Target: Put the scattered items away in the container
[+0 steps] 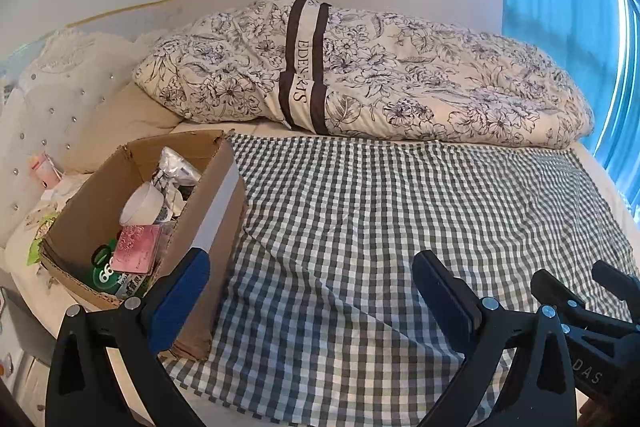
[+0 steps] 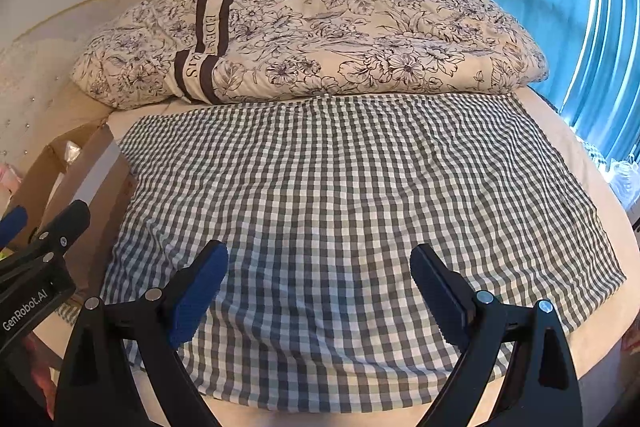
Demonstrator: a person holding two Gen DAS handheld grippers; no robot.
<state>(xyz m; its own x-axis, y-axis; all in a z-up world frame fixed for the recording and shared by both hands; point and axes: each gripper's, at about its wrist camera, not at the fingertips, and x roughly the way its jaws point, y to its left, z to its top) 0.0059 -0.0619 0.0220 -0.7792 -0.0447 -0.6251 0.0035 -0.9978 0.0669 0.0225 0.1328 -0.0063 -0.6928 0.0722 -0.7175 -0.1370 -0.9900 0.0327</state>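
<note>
Bed's checked cloth [image 2: 340,187] bare; items sit in cardboard box [image 1: 100,203], task seemingly done; left tool [image 1: 312,291], right tool [image 2: 319,285] spread apart, empty.

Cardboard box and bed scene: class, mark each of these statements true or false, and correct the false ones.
1. The cardboard box holds several items, including a white cup. True.
2. The left gripper grips a pink packet. False: it is open and empty; the pink packet lies in the box.
3. Scattered items cover the checked cloth. False: none show on it.
4. The right gripper is open above the cloth. True.
5. The floral duvet lies beyond the cloth. True.
</note>
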